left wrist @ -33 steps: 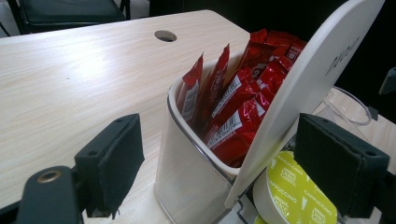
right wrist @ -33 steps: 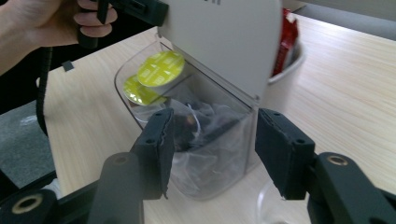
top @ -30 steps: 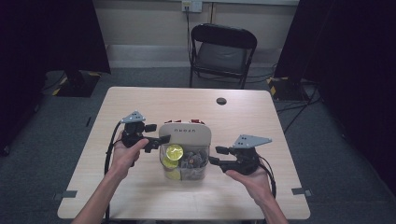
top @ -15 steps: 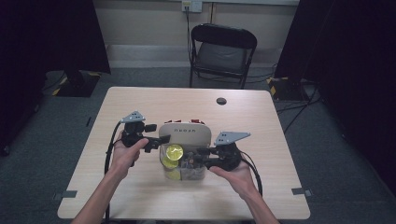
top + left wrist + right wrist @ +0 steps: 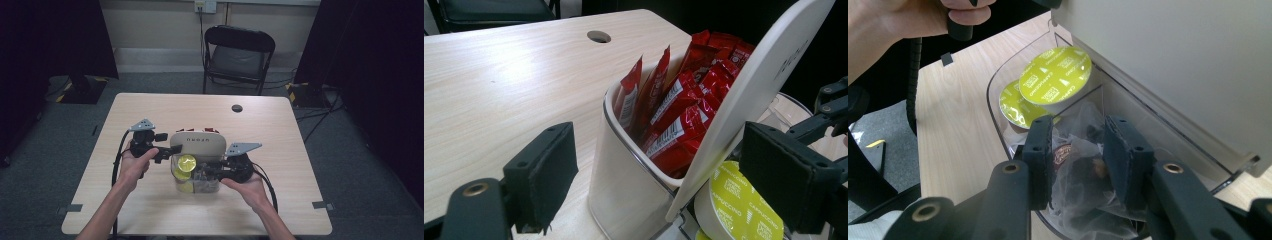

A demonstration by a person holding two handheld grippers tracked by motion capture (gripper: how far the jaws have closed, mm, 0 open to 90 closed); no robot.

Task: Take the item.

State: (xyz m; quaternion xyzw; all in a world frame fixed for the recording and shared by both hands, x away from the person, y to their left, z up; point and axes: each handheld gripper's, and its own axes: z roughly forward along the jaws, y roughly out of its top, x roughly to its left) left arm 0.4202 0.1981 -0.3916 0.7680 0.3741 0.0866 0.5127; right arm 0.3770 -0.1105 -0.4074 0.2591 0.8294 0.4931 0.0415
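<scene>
- The clear organizer box (image 5: pixel 197 187) sits toward the table's (image 5: pixel 280 125) near edge, midway between its side edges, with its white lid (image 5: pixel 197 142) tilted up.
- The left gripper (image 5: pixel 167 151) has its jaws spread wide around the lid's edge; pads seem not to press it, so the lid could drop.
- The right gripper (image 5: pixel 1078 165) has just been closing, jaws part-closed around a clear tea-bag sachet (image 5: pixel 1075 155) in the front compartment; whether the pads press it I cannot tell.
- Risks: thin film may slip or tear, neighbouring sachets may lift too, and the green capsules (image 5: pixel 1055 75) may be nudged.
- Red sachets (image 5: pixel 679 110) fill the rear compartment.
</scene>
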